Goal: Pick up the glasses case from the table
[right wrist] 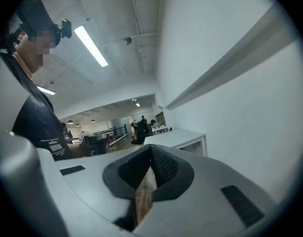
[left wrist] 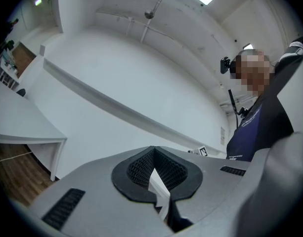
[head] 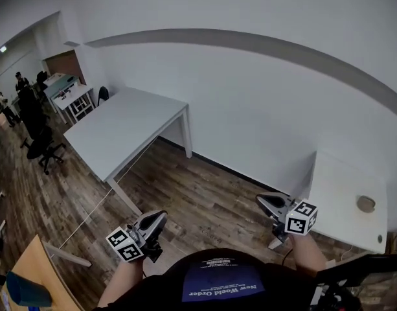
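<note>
While both grippers hang over the wood floor (head: 185,196), on the person's side of the large white table (head: 120,125), neither one carries anything. Just off that table's nearest corner leg, the left gripper (head: 158,219) points up and to the right in the head view, with its marker cube toward the person. Its own view shows the two ribbed pads (left wrist: 137,168) pressed together at the tip, only a thin sliver of white wall showing between them lower down, and nothing caught there. Well to the right of the large table, the right gripper (head: 264,201) points up and to the left. Its pads (right wrist: 163,164) are likewise clenched on each other with nothing between them. Farther right of the large table, against the same white wall (head: 250,96), stands a smaller white table (head: 340,180). On its top lies one small, rounded, grey-brown thing, well apart from both grippers. This is the glasses case (head: 365,203) as far as can be told at this size. Left of the large table stand dark office chairs (head: 43,144).
</note>
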Demonstrator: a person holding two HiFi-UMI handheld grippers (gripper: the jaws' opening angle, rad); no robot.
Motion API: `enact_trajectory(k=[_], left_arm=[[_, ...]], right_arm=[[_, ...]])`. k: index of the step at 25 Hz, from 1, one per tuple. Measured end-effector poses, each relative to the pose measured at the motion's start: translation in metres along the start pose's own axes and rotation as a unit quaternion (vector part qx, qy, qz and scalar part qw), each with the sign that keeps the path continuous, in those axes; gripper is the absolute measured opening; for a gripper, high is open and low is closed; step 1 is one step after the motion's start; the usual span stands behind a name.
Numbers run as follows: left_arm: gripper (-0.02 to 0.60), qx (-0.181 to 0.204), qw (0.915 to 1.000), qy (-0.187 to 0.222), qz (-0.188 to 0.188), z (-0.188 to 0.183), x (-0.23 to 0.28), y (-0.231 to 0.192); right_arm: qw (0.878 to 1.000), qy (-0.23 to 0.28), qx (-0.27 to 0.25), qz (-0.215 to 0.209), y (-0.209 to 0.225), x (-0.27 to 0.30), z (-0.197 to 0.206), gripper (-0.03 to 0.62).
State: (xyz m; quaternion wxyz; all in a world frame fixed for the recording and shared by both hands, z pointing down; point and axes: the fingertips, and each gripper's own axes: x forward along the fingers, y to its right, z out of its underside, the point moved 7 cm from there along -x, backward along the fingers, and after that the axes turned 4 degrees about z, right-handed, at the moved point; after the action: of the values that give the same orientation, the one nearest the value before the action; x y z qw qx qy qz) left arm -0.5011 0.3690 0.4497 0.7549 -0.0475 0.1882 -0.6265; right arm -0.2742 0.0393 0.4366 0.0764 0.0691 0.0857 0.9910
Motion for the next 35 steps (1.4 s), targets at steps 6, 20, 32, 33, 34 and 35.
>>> enact_trajectory(k=[6,20,32,33,34,35], left_arm=[[0.0,0.007,0.9999,0.014,0.005,0.013,0.119,-0.019],[0.0,-0.043,0.9924,-0.037,0.11,0.034,0.316,-0.147],[0.0,-0.041,0.966,-0.072,0.245,-0.047,0.438,-0.364],[0.0,-0.047,0.9622,-0.079,0.257,-0.045,0.45,-0.374],[0.0,-0.054,0.9576,-0.087,0.269,-0.042,0.463,-0.383],[0.0,-0.061,0.9528,-0.097,0.281,-0.039,0.476,-0.391]], right_arm=[[1.0,0.008,-0.017,-0.017,0.108,-0.013,-0.032,0.002],[0.994,0.013,0.04,0.099,0.272,-0.024,-0.03,0.002],[0.972,0.045,0.037,0.227,0.352,0.106,-0.093,0.002],[0.97,0.043,0.04,0.237,0.356,0.111,-0.093,0.002],[0.967,0.04,0.044,0.248,0.359,0.112,-0.092,0.002],[0.964,0.036,0.05,0.26,0.363,0.112,-0.09,0.002]])
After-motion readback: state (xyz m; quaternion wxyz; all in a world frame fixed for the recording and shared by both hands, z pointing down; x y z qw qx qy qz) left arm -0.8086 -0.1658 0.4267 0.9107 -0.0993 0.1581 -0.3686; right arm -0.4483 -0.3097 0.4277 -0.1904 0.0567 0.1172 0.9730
